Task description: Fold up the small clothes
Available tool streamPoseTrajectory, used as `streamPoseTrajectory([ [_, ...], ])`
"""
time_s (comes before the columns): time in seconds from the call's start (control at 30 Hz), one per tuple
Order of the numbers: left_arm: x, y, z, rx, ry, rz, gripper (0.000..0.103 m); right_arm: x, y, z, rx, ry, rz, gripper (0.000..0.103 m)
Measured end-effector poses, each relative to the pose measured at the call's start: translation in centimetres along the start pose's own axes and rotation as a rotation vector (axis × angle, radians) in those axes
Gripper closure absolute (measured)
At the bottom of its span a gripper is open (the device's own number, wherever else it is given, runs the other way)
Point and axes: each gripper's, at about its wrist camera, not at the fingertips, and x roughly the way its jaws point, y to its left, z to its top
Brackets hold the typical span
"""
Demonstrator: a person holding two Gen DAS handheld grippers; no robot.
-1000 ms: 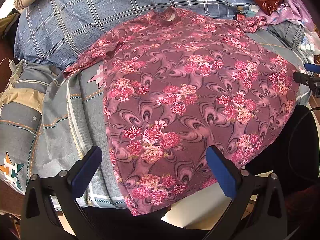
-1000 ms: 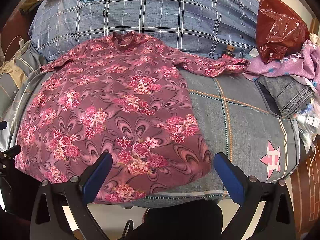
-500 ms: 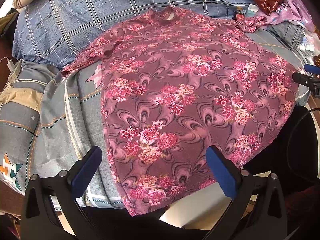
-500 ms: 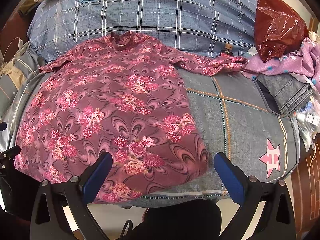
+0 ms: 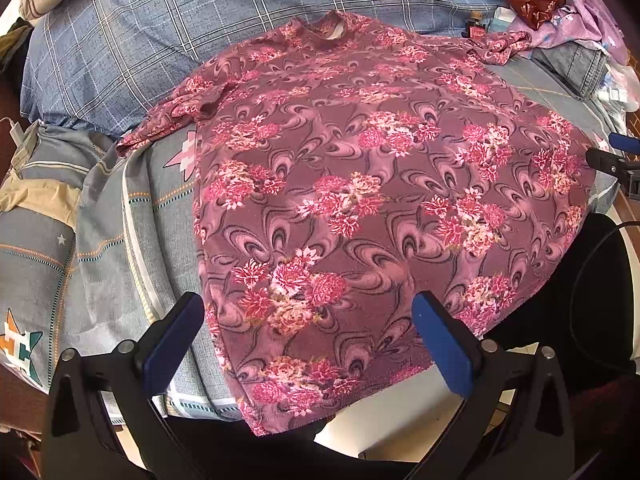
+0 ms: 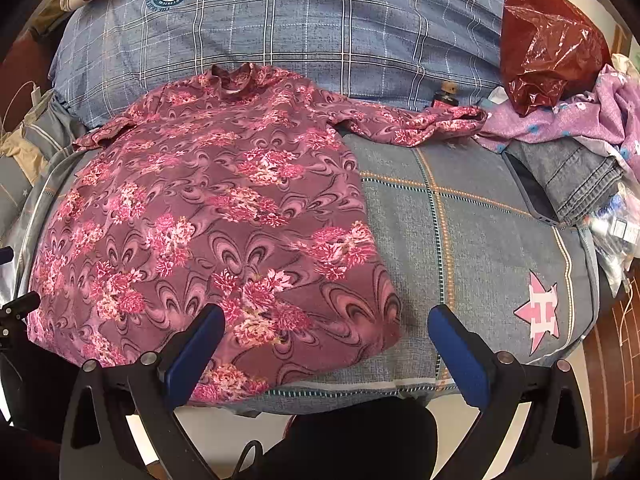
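Observation:
A maroon floral shirt (image 5: pixel 360 184) lies spread flat on the bed, collar at the far side, hem hanging over the near edge; it also shows in the right wrist view (image 6: pixel 216 216). Its long right sleeve (image 6: pixel 416 122) stretches out sideways; the left sleeve (image 5: pixel 176 112) is bunched. My left gripper (image 5: pixel 308 332) is open and empty, above the hem's left part. My right gripper (image 6: pixel 324 352) is open and empty, above the hem's right corner. The right gripper's tip shows at the left wrist view's right edge (image 5: pixel 612 160).
A blue plaid quilt (image 6: pixel 320 24) lies behind the shirt. A red plastic bag (image 6: pixel 548 36), purple cloth (image 6: pixel 580 120) and folded jeans (image 6: pixel 576 176) sit at the right. A small dark bottle (image 6: pixel 446 96) stands by the sleeve. The grey bedsheet (image 6: pixel 480 240) has bare area right of the shirt.
Both grippers have shifted slightly nearer over the hem; the view has drifted a little. The shirt has not moved and both grippers stay open.

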Motion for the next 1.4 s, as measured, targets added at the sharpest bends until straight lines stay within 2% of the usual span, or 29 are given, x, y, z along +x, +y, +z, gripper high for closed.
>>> streamPoseTrajectory([
  [0.2,0.3,-0.2,0.2,0.005,0.013,0.003,0.000,0.1,-0.3,0.0,0.010,0.000,0.005,0.001],
  [0.3,0.3,0.4,0.4,-0.019,0.023,-0.025,0.000,0.2,-0.7,0.0,0.017,-0.003,0.016,0.001],
  [0.43,0.2,3.3,0.5,-0.104,0.035,-0.022,0.000,0.1,-3.4,-0.2,0.094,-0.009,0.039,0.001],
  [0.63,0.9,9.8,-0.6,-0.319,0.088,0.002,0.000,0.8,-7.9,-1.5,0.234,0.000,0.087,0.001],
  [0.73,1.8,11.4,-1.7,-0.427,0.126,-0.075,0.000,1.8,-7.8,-2.1,0.240,0.001,0.174,0.001],
  [0.8,2.9,11.2,-2.5,-0.466,0.166,-0.140,0.000,2.5,-7.1,-2.2,0.207,-0.012,0.220,0.002],
  [0.97,4.9,8.7,-2.5,-0.421,0.234,-0.190,0.000,4.8,-5.1,-1.6,0.069,-0.022,0.272,0.004],
  [1.0,5.1,8.1,-2.3,-0.411,0.239,-0.197,0.000,4.9,-5.0,-1.5,0.053,-0.022,0.298,0.018],
  [1.03,5.1,7.9,-2.1,-0.407,0.242,-0.202,0.000,5.0,-4.8,-1.3,0.035,-0.021,0.369,0.058],
  [1.07,5.2,7.6,-1.8,-0.403,0.245,-0.206,0.000,4.9,-4.9,-0.9,0.047,-0.002,0.426,0.080],
  [1.1,5.2,7.4,-1.6,-0.400,0.244,-0.210,0.000,4.7,-5.4,-0.4,0.090,0.022,0.500,0.092],
  [1.13,5.2,7.2,-1.4,-0.398,0.238,-0.211,0.000,4.2,-5.9,-0.3,0.124,0.017,0.546,0.091],
  [1.17,5.3,7.2,-1.4,-0.397,0.235,-0.208,0.000,3.1,-6.8,0.1,0.173,-0.026,0.614,0.089],
  [1.2,5.5,7.2,-1.3,-0.399,0.236,-0.206,0.000,2.4,-7.5,0.3,0.201,-0.055,0.640,0.087],
  [1.27,6.1,7.4,-1.3,-0.410,0.252,-0.216,0.000,1.9,-8.7,0.4,0.249,-0.068,0.662,0.050],
  [1.3,6.4,7.4,-1.3,-0.416,0.262,-0.216,0.000,2.1,-9.0,0.2,0.247,-0.060,0.636,0.022],
  [1.33,6.7,7.2,-1.0,-0.414,0.261,-0.209,0.000,2.4,-9.0,-0.1,0.234,-0.055,0.588,0.018],
  [1.4,6.6,6.9,-0.8,-0.395,0.254,-0.193,0.000,3.7,-8.9,-1.1,0.188,-0.008,0.518,0.018],
])
